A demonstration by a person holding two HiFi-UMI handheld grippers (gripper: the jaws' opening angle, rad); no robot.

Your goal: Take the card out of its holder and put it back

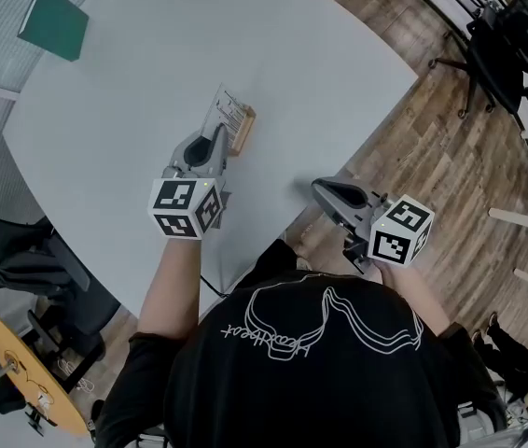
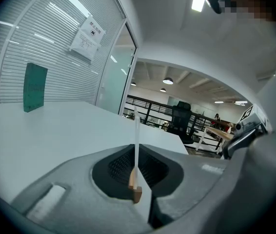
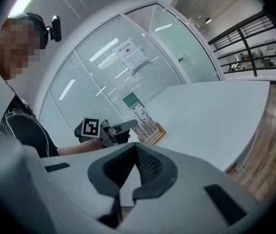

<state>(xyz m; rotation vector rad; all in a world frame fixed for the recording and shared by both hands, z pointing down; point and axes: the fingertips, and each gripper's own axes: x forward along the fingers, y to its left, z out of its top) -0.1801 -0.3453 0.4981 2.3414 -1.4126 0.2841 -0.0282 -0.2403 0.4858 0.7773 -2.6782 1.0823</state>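
Observation:
A white printed card (image 1: 228, 108) stands in a small wooden holder (image 1: 243, 131) on the white table (image 1: 152, 73). My left gripper (image 1: 218, 140) reaches it from the near side, jaws shut on the card's near edge. In the left gripper view the card (image 2: 136, 130) shows edge-on between the pads (image 2: 118, 167), with the holder (image 2: 135, 193) at its base. The right gripper view shows the card (image 3: 144, 121) and holder (image 3: 156, 132) with the left gripper (image 3: 127, 126) on them. My right gripper (image 1: 318, 187) hangs at the table's near edge, shut and holding nothing (image 3: 135, 152).
A green notebook (image 1: 54, 23) lies at the far left of the table. Black office chairs stand on the wood floor at the upper right (image 1: 497, 54) and beside the table at the left (image 1: 21, 259). The table's rounded edge runs just beside my right gripper.

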